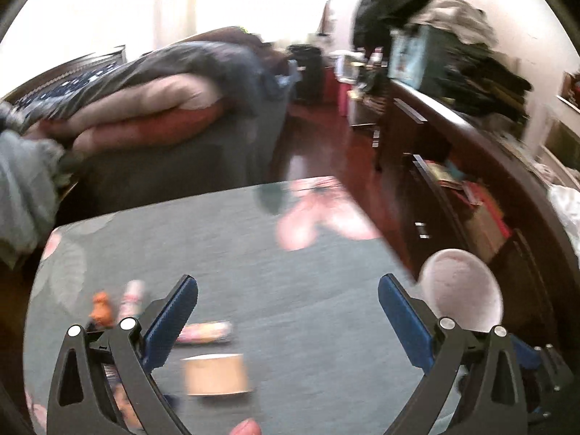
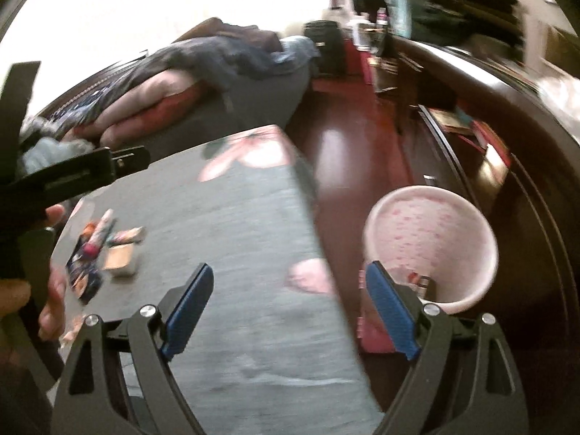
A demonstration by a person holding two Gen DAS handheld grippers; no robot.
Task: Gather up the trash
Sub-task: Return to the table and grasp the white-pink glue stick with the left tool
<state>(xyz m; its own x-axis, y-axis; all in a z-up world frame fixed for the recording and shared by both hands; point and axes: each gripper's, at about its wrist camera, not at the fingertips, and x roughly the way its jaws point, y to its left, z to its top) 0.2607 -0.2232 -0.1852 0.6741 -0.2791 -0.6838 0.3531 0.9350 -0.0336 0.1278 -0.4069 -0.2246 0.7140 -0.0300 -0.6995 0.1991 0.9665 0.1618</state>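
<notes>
Grey floral desk [image 1: 290,253] is carrying trash [image 1: 206,331]; pink bin [image 2: 431,243] is standing beside it; left gripper [image 1: 288,322] and right gripper [image 2: 290,311] fingers are standing apart, empty

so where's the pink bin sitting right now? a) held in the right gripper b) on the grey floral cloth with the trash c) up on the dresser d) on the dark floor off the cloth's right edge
d, the pink bin stands on the dark wood floor off the right edge of the grey floral cloth, apart from the trash items and held by neither gripper.
</notes>
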